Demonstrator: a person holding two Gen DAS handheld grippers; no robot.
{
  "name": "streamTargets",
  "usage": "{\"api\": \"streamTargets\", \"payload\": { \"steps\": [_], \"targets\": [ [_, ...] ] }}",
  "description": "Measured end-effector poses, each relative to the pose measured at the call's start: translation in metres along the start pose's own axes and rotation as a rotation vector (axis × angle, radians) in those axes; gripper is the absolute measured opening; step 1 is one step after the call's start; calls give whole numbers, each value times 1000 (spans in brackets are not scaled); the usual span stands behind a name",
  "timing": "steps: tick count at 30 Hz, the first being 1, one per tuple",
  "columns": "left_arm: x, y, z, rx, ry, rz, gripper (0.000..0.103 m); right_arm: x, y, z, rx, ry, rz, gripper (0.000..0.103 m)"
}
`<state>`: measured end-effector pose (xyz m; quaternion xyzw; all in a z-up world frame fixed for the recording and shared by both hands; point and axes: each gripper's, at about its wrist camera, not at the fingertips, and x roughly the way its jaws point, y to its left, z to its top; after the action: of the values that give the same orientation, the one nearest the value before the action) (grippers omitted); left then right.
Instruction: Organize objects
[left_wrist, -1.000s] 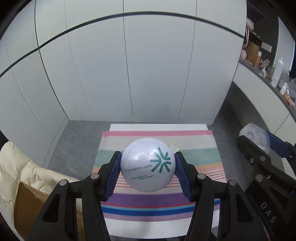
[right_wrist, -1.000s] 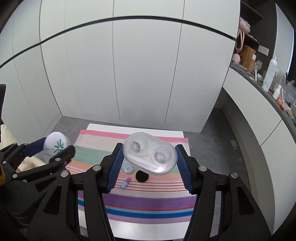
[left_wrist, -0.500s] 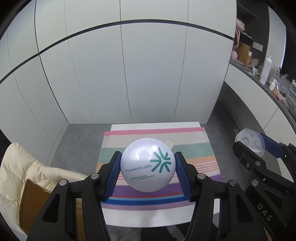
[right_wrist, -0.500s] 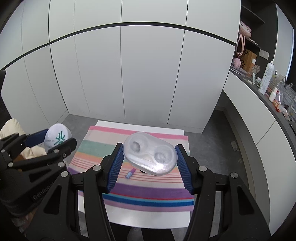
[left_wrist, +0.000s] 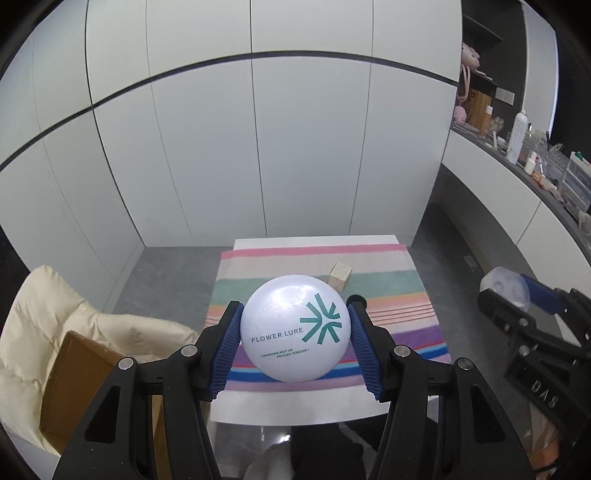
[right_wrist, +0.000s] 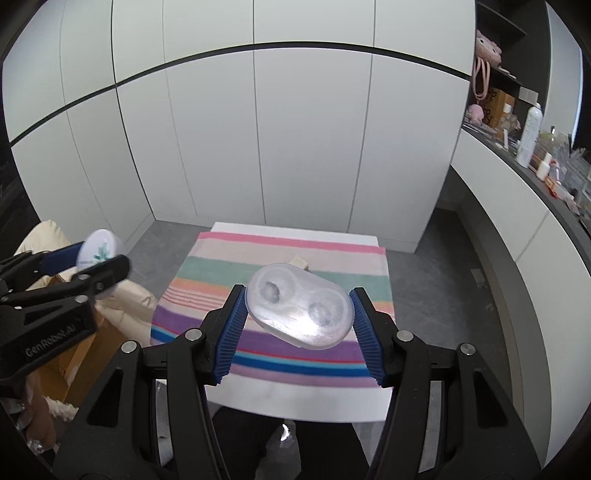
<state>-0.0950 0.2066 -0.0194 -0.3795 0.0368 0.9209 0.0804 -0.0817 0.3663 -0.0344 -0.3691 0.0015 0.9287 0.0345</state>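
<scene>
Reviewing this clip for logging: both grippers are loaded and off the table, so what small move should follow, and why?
Probably carry both onward toward wherever they get stored. The left gripper clamps the round Flower Lure pressed powder compact, the right gripper the clear two-well case, both held clear of the striped cloth; only a small beige cube shows there.

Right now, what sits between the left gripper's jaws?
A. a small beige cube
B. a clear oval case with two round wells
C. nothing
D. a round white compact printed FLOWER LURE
D: the left gripper has its blue pads pressed on both sides of the round white compact, the FLOWER LURE print facing the camera.
</scene>
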Motion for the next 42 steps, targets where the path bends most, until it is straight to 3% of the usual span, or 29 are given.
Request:
{"api": "streamTargets", "payload": {
  "steps": [12,25,32,42],
  "targets": [
    [-20,11,-42,-9,71,-45,58,-38,-6,-52,20,51,-8,59],
    [-42,15,-76,22,92,-50,58,-56,-24,-112,112,138,41,59],
    [-43,21,-79,20,98,-47,58,-54,-25,-118,126,160,32,59],
    [-36,54,-88,-31,132,-13,58,-44,6,-113,71,177,61,59]
  ]
}}
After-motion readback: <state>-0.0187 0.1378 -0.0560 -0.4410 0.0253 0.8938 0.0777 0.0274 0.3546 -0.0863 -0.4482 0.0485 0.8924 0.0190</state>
